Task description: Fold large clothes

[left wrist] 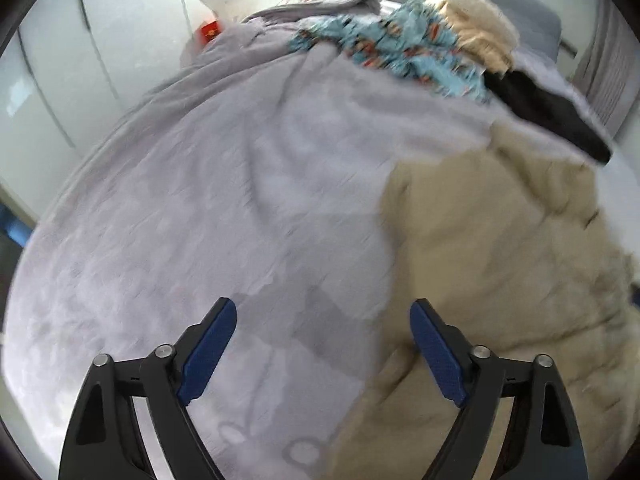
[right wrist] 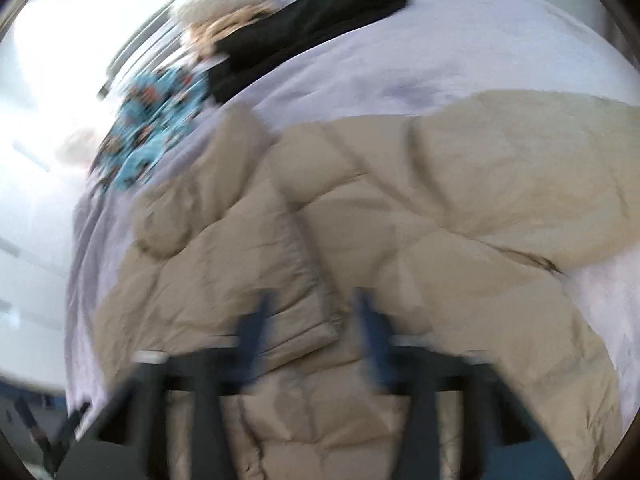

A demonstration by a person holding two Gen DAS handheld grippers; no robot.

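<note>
Right, left gripper [left wrist: 323,312]: blue-padded jaws wide apart, nothing btwn them, hovering over pale lilac bedspread [left wrist: 192,208] just beside edge of puffy beige quilted jacket [left wrist: 500,264]. Right gripper [right wrist: 310,312]: blurred, jaws narrow, straddling jacket's front placket; can't tell if pads actually pinch fabric. Jacket spread flat across bed, sleeves out to either side. Beyond, near far end: crumpled blue patterned garment [left wrist: 400,48], black garment [left wrist: 548,112], cream fleecy item [left wrist: 480,20].

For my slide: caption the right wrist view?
Right gripper straddles a fold of beige puffer jacket on lilac bedspread.
</note>
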